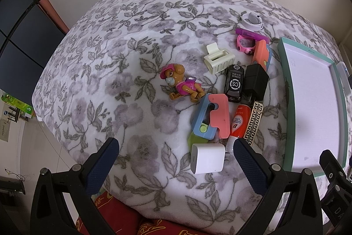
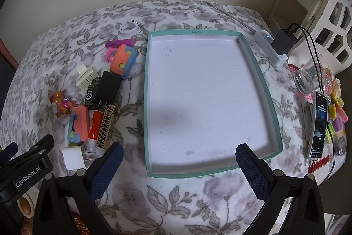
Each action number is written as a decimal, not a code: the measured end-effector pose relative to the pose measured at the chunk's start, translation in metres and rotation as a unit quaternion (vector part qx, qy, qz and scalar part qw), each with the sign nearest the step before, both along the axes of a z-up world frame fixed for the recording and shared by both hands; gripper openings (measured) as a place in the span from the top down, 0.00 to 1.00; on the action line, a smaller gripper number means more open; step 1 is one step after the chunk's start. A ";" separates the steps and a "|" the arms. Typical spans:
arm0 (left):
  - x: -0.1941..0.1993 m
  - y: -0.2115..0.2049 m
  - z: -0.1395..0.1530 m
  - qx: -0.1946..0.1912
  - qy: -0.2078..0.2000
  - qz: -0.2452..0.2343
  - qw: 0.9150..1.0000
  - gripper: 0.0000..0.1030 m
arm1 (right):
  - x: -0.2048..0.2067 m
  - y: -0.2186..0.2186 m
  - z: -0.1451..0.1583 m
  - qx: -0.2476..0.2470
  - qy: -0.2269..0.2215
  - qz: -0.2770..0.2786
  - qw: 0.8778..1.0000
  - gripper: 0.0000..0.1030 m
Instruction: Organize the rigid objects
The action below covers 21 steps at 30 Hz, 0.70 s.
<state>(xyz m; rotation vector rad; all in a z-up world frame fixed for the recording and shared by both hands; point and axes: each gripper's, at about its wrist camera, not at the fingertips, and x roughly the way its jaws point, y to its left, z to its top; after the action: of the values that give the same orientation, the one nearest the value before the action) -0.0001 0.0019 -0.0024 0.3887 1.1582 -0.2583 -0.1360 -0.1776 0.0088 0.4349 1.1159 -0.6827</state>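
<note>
Teal-edged and white inside, the shallow tray (image 2: pixel 147 102) lies flat on the floral blanket (image 2: pixel 176 197) and holds nothing. All the loose items sit in a cluster to the left of the tray, none touching it as far as the right wrist view shows.

Nearest the tray's left wall are the black charger block (image 2: pixel 109 86) and the coral-and-blue toy (image 2: pixel 122 58) just behind it. A black toy car (image 2: pixel 91 93) lies against the charger's far side from the tray, and a cream hair claw (image 2: pixel 85 76) sits just beyond that. The gold-patterned bar (image 2: pixel 106 126) and the red tube (image 2: pixel 95 124) lie side by side, touching, towards the tray's near-left corner. A second coral-and-blue toy (image 2: pixel 78 124) lies beside the tube, farther from the tray. The puppy figure (image 2: pixel 61 102) lies farthest left of the tray. A white charger cube (image 2: pixel 73 158) sits near the tray's front-left corner. Past the tray's far-left corner are a purple stick (image 2: pixel 120 43), a pink ring (image 2: pixel 110 54) and a white band (image 2: pixel 129 29).

The left gripper (image 1: pixel 176 144) hovers spread wide over the blanket, left of the tray, gripping nothing, the white cube between its fingertips in view. The right gripper (image 2: pixel 179 150) hangs released above the tray's near edge, also holding nothing.
</note>
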 end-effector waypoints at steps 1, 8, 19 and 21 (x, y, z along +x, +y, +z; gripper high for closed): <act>0.000 0.000 0.000 0.000 0.000 0.000 1.000 0.00 | 0.000 0.000 0.000 0.000 0.000 0.000 1.000 0.00; 0.001 0.001 0.002 -0.001 0.000 -0.001 1.000 0.00 | 0.001 0.000 -0.001 0.000 0.000 0.001 1.000 0.00; 0.009 0.003 0.008 -0.032 -0.009 0.007 0.999 0.00 | 0.011 0.002 0.007 -0.011 -0.027 0.014 0.999 0.00; 0.012 0.003 0.002 -0.029 -0.004 0.008 1.000 0.00 | 0.020 0.001 0.006 -0.006 -0.036 0.025 0.999 0.00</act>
<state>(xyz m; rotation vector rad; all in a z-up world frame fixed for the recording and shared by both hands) 0.0117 0.0048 -0.0009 0.3299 1.1422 -0.2757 -0.1160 -0.1770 0.0153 0.4175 1.0514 -0.6246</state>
